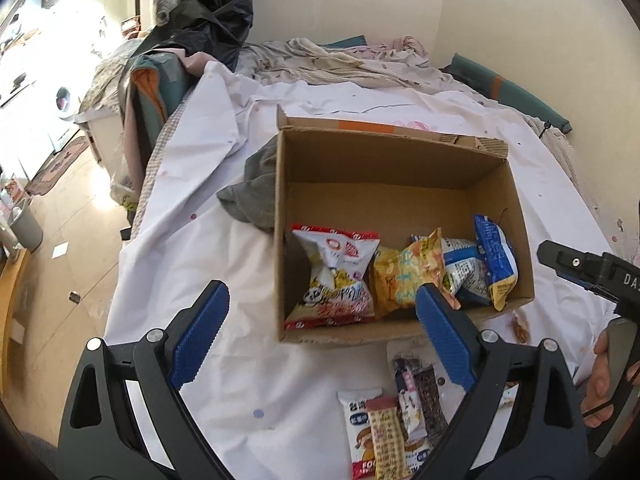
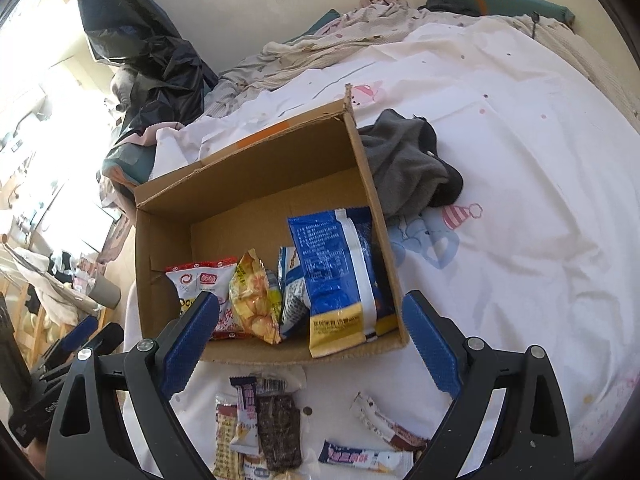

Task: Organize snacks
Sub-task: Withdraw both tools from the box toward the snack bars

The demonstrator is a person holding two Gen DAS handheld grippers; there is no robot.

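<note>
An open cardboard box [image 1: 400,152] [image 2: 256,168] stands on the white bed sheet. Inside along its near wall stand a red-and-white bag [image 1: 336,276] [image 2: 200,280], a yellow bag [image 1: 404,276] [image 2: 254,300] and blue-and-white bags [image 1: 494,256] [image 2: 340,272]. Small snack packets [image 1: 400,408] [image 2: 264,420] lie on the sheet in front of the box, with a few more bars [image 2: 368,456] to the right. My left gripper [image 1: 322,334] is open and empty above the box's near edge. My right gripper [image 2: 310,340] is open and empty, also near that edge.
A grey cloth [image 1: 252,196] [image 2: 404,168] lies against one side of the box. Crumpled bedding [image 1: 340,60] and a black bag [image 1: 212,12] are at the back. The bed's left edge drops to the floor [image 1: 72,216]. The right gripper's body [image 1: 592,272] shows at right.
</note>
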